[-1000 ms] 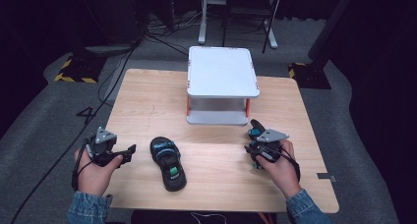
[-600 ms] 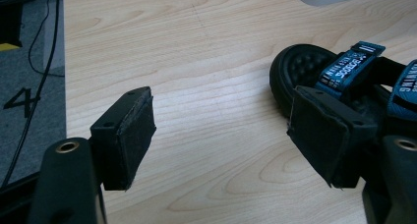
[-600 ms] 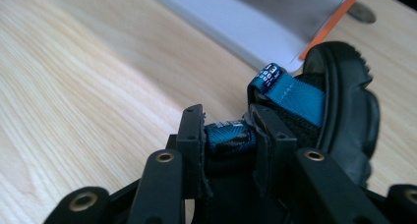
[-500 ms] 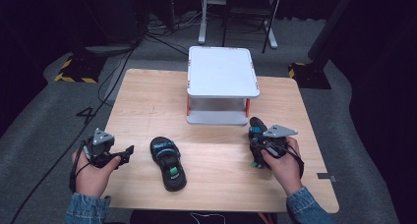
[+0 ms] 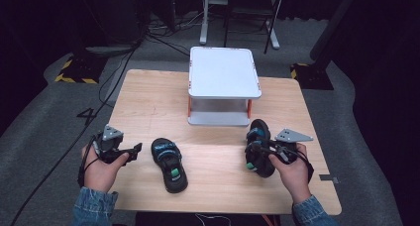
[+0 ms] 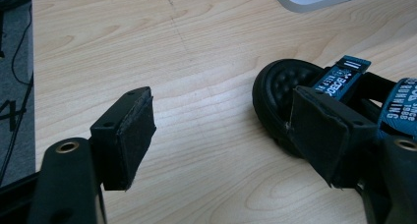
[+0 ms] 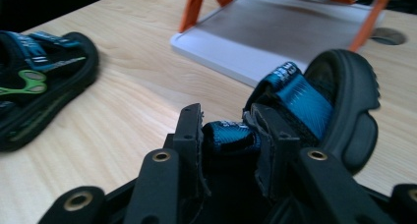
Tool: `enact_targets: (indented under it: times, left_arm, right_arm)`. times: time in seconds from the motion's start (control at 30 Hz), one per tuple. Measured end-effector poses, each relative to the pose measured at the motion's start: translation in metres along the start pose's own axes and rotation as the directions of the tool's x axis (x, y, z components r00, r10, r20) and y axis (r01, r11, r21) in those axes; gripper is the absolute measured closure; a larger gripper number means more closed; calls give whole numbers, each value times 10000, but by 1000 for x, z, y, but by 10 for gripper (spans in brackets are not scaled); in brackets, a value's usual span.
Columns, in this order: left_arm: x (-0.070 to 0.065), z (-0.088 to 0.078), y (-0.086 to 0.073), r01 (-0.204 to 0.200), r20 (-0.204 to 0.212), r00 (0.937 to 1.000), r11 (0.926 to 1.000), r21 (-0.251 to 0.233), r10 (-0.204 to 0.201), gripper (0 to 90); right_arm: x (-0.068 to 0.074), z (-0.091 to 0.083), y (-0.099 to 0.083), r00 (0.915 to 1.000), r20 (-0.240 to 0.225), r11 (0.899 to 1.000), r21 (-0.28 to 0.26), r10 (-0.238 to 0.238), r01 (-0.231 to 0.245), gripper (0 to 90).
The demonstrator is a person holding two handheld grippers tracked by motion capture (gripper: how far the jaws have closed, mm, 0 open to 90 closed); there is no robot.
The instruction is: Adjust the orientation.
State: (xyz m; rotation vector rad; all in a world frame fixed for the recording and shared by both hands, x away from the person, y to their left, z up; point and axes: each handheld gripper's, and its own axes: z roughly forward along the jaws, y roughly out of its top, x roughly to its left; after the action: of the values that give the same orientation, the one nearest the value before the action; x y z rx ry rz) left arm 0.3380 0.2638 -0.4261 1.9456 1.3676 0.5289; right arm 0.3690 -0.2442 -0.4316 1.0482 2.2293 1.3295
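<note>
A black sandal with blue straps (image 5: 170,164) lies flat on the wooden table (image 5: 148,102), front centre. My left gripper (image 5: 134,150) sits just left of it, open. In the left gripper view its jaws (image 6: 221,130) frame bare wood, and the sandal's end (image 6: 280,86) lies behind the right jaw. At the right, my right gripper (image 5: 255,149) is shut on the blue strap (image 7: 231,135) of a second matching sandal (image 7: 344,101), which is tipped up off the table. Its jaws have just closed in and eased slightly, the strap still pinched between them.
A white two-level stand with orange legs (image 5: 223,72) occupies the table's back centre; its lower tray (image 7: 275,37) lies just beyond the held sandal. The other sandal (image 7: 44,81) is at the left of the right gripper view. Dark floor, cables and a chair base surround the table.
The right gripper closed on the second sandal's strap and raised it a little, tipping it up. The left hand and the flat sandal stayed put.
</note>
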Motion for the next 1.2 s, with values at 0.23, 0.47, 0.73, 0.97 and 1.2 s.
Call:
enact_targets:
  times: [0.23, 0.47, 0.73, 0.97, 1.2]
  left_arm:
    - [0, 3, 2, -19, 93, 10000, 10000, 15, 19, 258]
    - [0, 3, 2, 54, 60, 10000, 10000, 32, -54, 258]
    - [-1, 6, 4, 30, 79, 10000, 10000, 88, -31, 258]
    - [-2, 9, 8, -71, 158, 9999, 9999, 78, 70, 258]
    - [-5, 12, 11, -90, 188, 9998, 9999, 105, 88, 258]
  right_arm:
    - [-33, -13, -11, 9942, 556, 9957, -4, 922, -923, 659]
    - [-59, -27, -20, 9831, -86, 9817, 556, 1831, -1823, 642]
    - [-71, -44, -32, 9808, 630, 9681, 1610, 1843, -1923, 571]
    - [-65, -53, -30, 9782, 1756, 9687, 2010, 1109, -1459, 467]
    - [-51, -53, -23, 9692, 2456, 9746, 2120, 177, -715, 301]
